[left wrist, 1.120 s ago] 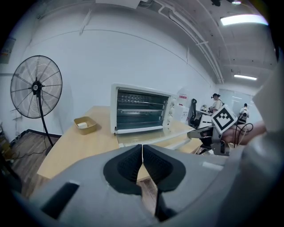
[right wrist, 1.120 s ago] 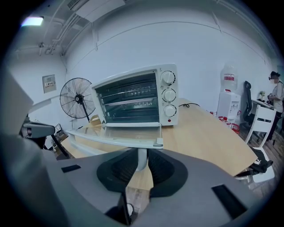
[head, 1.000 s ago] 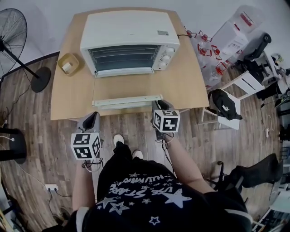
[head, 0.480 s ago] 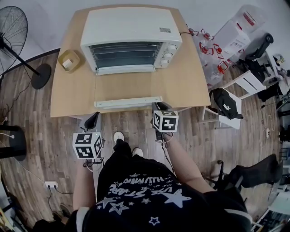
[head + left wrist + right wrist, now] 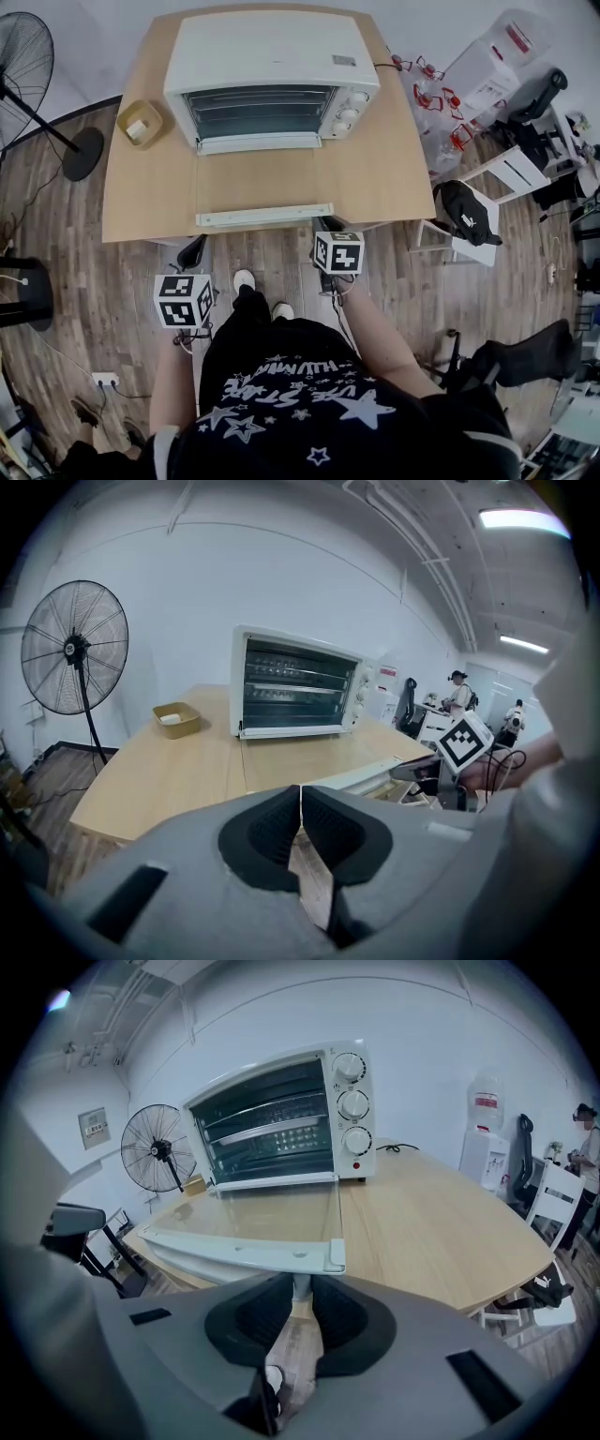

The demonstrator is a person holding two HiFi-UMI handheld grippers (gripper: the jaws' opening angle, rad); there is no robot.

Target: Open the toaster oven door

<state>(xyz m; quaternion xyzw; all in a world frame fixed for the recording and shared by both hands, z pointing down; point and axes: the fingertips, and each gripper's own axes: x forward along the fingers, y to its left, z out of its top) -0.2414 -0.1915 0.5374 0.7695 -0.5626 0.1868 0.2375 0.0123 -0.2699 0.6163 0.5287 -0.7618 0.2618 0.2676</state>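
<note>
At the table's [image 5: 394, 178] front edge, the toaster oven door [image 5: 262, 183] is seen flat as a second ago, its handle [image 5: 239, 1252] kept pinched by the right gripper [image 5: 298, 1290], the left gripper [image 5: 300, 797] shut empty; opening is judged complete.

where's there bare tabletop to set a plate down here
Bare patch: the table right of the open door, from the knobs of the toaster oven to the front edge. Another strip lies left of the door, in front of the small wooden box. The middle is crowded: the door lies flat out to the front edge.
</note>
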